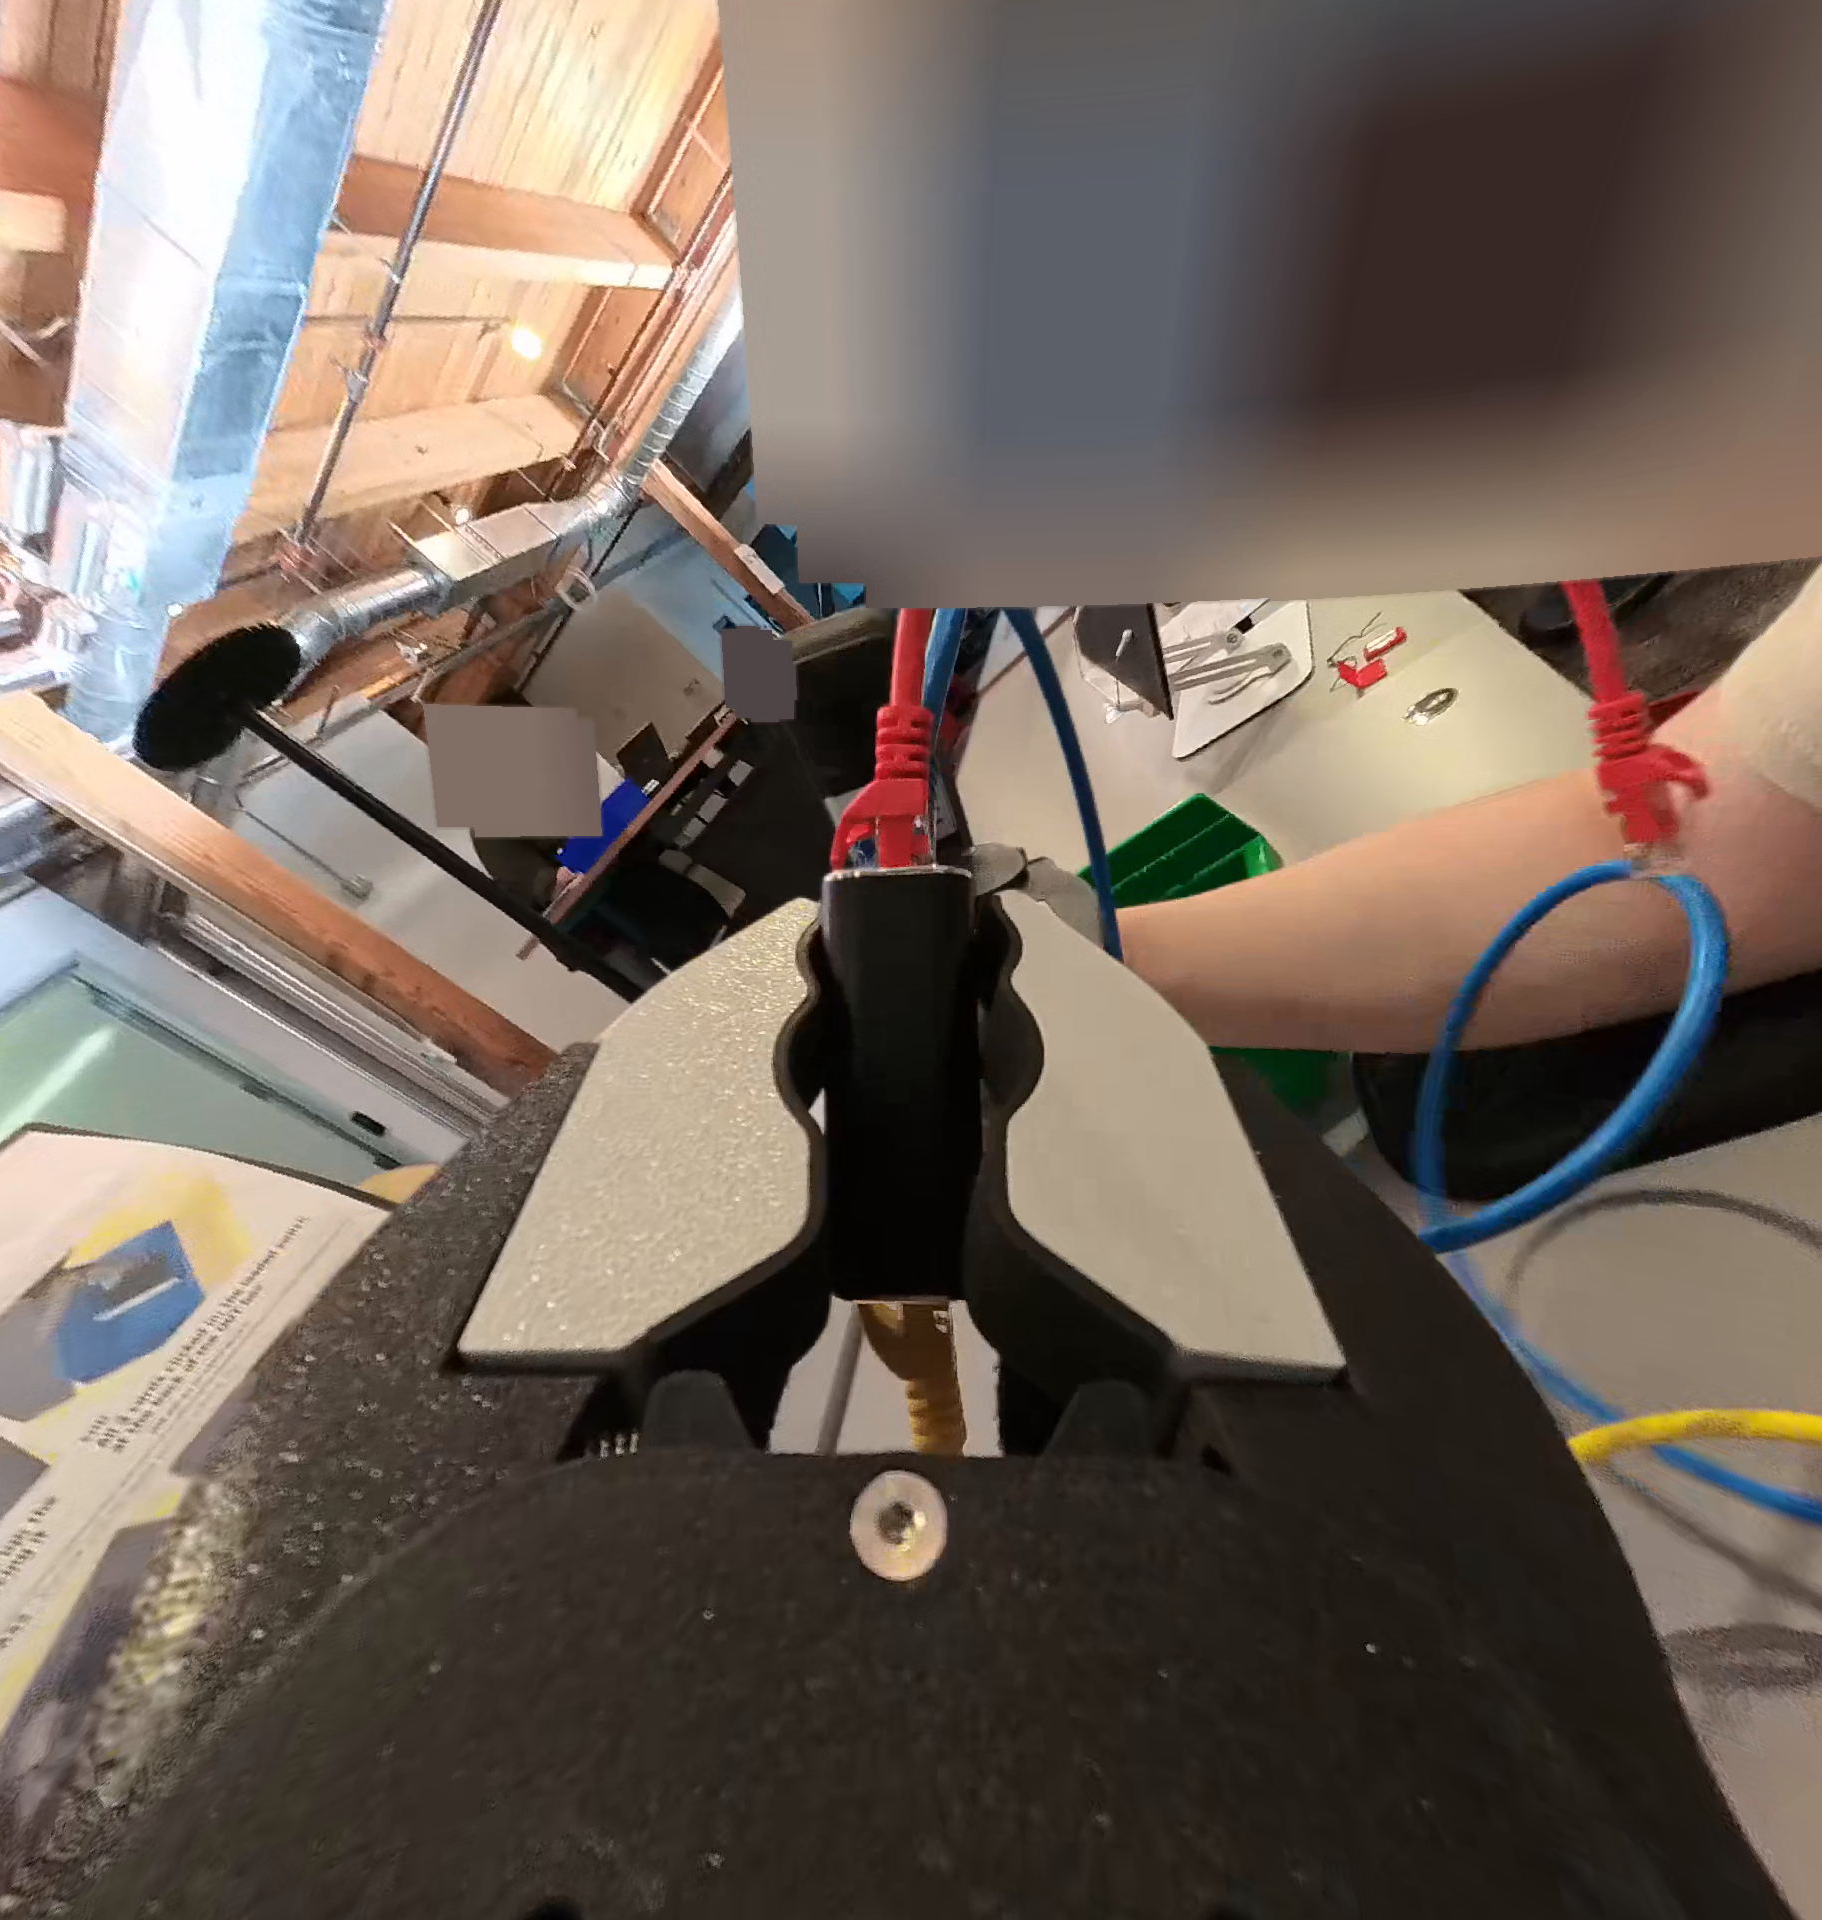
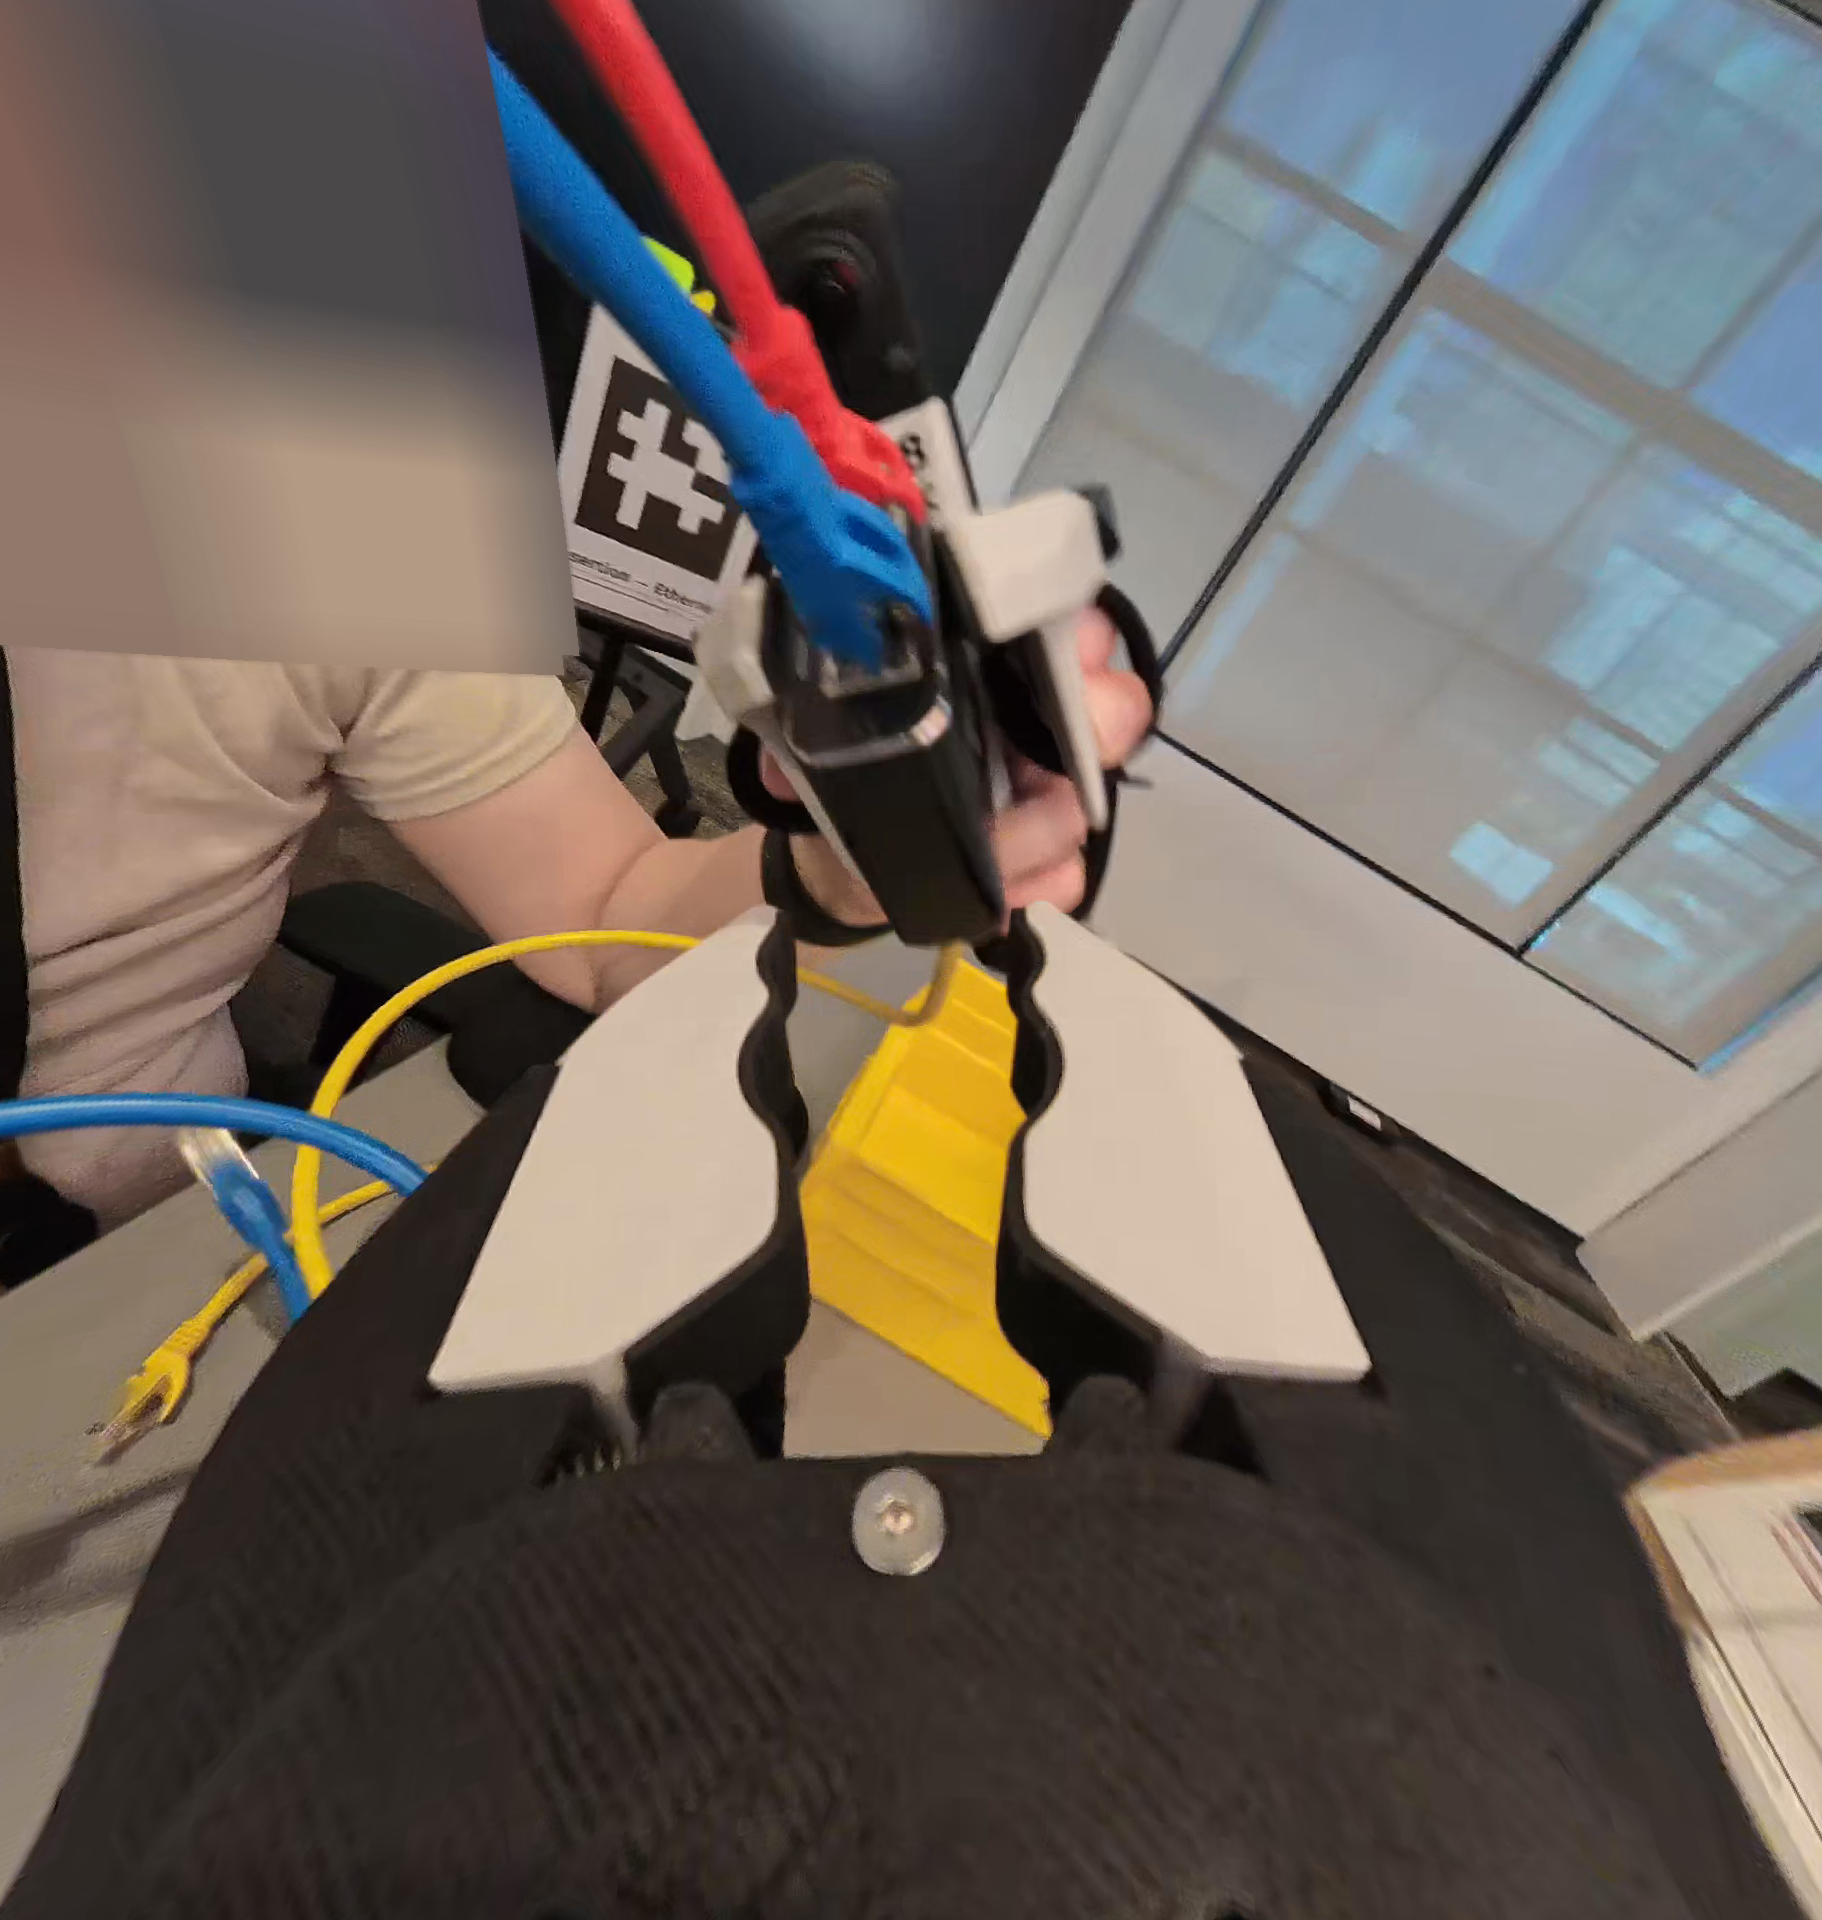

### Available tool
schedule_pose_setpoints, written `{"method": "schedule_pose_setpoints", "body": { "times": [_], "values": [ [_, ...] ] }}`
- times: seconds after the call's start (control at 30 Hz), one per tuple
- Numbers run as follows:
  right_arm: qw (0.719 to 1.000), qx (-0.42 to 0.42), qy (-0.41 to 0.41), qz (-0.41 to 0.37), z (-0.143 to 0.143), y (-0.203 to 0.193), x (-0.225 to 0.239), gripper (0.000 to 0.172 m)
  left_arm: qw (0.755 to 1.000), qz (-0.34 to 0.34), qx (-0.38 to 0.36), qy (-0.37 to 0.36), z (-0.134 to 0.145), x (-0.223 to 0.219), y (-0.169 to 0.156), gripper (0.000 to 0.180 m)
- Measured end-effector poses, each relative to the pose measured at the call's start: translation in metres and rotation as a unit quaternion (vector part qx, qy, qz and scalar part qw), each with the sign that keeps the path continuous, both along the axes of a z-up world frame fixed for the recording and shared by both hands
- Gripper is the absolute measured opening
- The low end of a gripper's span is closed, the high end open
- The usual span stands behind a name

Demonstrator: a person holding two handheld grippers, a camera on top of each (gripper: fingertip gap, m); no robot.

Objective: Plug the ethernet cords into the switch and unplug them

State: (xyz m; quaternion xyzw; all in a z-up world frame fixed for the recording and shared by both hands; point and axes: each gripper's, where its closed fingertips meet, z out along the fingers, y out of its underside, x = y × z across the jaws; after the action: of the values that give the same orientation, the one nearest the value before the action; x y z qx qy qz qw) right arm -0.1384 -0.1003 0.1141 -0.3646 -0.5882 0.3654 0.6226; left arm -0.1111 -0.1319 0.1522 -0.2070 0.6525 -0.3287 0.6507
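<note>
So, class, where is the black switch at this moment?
The black switch is off the table, clamped between the left gripper fingers at the centre of the left wrist view, with a red plug in its far end and a yellow plug in its near end.

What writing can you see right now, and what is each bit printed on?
Switch: no writing shows on it.
Printed sheet, lower left of the left wrist view: lines of print beside a blue and yellow picture, mostly blurred; not copied here.
Marker placard, behind the switch: a black-and-white pattern over one line of print, partly hidden; not copied here.
Printed page, lower right: too blurred to read.
</note>
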Motion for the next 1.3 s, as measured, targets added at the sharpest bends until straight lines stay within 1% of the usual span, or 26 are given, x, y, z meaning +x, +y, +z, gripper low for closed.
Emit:
{"method": "schedule_pose_setpoints", "body": {
  "times": [0.07, 0.1, 0.2, 0.23, 0.27, 0.37, 0.47, 0.53, 0.6, 0.67, 0.77, 0.83, 0.9, 0.97, 1.0, 1.03, 1.07, 1.1, 1.13, 1.2, 1.3],
  "values": [
    [1.0, 0.016, 0.012, -0.011, 0.006, -0.003, -0.011, 0.041, 1.0, -0.002, -0.019, 0.002, 0.0, 0.0, 0.002, 0.026],
    [0.999, 0.028, 0.019, -0.022, 0.008, -0.002, -0.014, 0.036, 0.999, -0.006, -0.033, 0.009, -0.001, 0.001, 0.003, 0.026],
    [0.997, 0.041, 0.039, -0.045, 0.014, 0.0, -0.016, 0.035, 0.995, -0.028, -0.096, 0.02, 0.001, -0.001, 0.007, 0.026],
    [0.998, 0.03, 0.039, -0.048, 0.014, 0.001, -0.016, 0.033, 0.992, -0.037, -0.116, 0.024, 0.002, -0.003, 0.008, 0.026],
    [0.998, 0.009, 0.038, -0.051, 0.014, 0.004, -0.016, 0.026, 0.988, -0.054, -0.141, 0.034, 0.002, -0.004, 0.008, 0.025],
    [0.997, -0.031, 0.039, -0.065, 0.012, 0.015, -0.013, 0.026, 0.971, -0.065, -0.224, 0.05, 0.004, -0.004, 0.018, 0.025],
    [0.992, -0.059, 0.048, -0.103, 0.009, 0.035, -0.001, 0.026, 0.956, -0.037, -0.286, 0.046, 0.008, -0.004, 0.039, 0.028],
    [0.985, -0.079, 0.059, -0.144, 0.008, 0.054, 0.015, 0.026, 0.949, -0.004, -0.314, 0.008, 0.021, -0.013, 0.06, 0.028],
    [0.974, -0.101, 0.073, -0.192, 0.009, 0.071, 0.034, 0.026, 0.937, 0.035, -0.345, -0.046, 0.038, -0.029, 0.084, 0.023],
    [0.962, -0.109, 0.075, -0.24, 0.012, 0.083, 0.051, 0.026, 0.933, 0.065, -0.348, -0.071, 0.047, -0.047, 0.101, 0.023],
    [0.944, -0.117, 0.084, -0.297, 0.024, 0.088, 0.073, 0.026, 0.94, 0.112, -0.315, -0.074, 0.049, -0.066, 0.117, 0.026],
    [0.93, -0.118, 0.097, -0.334, 0.037, 0.086, 0.087, 0.026, 0.941, 0.115, -0.309, -0.074, 0.051, -0.073, 0.118, 0.028],
    [0.922, -0.112, 0.107, -0.355, 0.055, 0.077, 0.098, 0.026, 0.937, 0.112, -0.32, -0.084, 0.055, -0.079, 0.12, 0.034],
    [0.912, -0.107, 0.118, -0.378, 0.077, 0.071, 0.11, 0.026, 0.934, 0.103, -0.33, -0.092, 0.058, -0.082, 0.12, 0.048],
    [0.907, -0.106, 0.117, -0.39, 0.089, 0.07, 0.115, 0.026, 0.93, 0.101, -0.341, -0.094, 0.059, -0.082, 0.122, 0.051],
    [0.902, -0.106, 0.114, -0.404, 0.101, 0.07, 0.12, 0.026, 0.924, 0.104, -0.355, -0.096, 0.059, -0.082, 0.126, 0.051],
    [0.895, -0.109, 0.107, -0.419, 0.114, 0.071, 0.125, 0.025, 0.917, 0.113, -0.369, -0.097, 0.058, -0.081, 0.13, 0.045],
    [0.889, -0.111, 0.098, -0.433, 0.127, 0.072, 0.129, 0.025, 0.91, 0.132, -0.381, -0.097, 0.055, -0.08, 0.137, 0.04],
    [0.882, -0.111, 0.089, -0.45, 0.14, 0.074, 0.133, 0.025, 0.904, 0.154, -0.388, -0.091, 0.05, -0.078, 0.143, 0.04],
    [0.862, -0.105, 0.064, -0.491, 0.166, 0.08, 0.142, 0.025, 0.897, 0.182, -0.394, -0.081, 0.043, -0.074, 0.151, 0.04],
    [0.823, -0.089, 0.037, -0.56, 0.206, 0.087, 0.161, 0.026, 0.889, 0.195, -0.404, -0.094, 0.043, -0.07, 0.157, 0.04]
  ]
}}
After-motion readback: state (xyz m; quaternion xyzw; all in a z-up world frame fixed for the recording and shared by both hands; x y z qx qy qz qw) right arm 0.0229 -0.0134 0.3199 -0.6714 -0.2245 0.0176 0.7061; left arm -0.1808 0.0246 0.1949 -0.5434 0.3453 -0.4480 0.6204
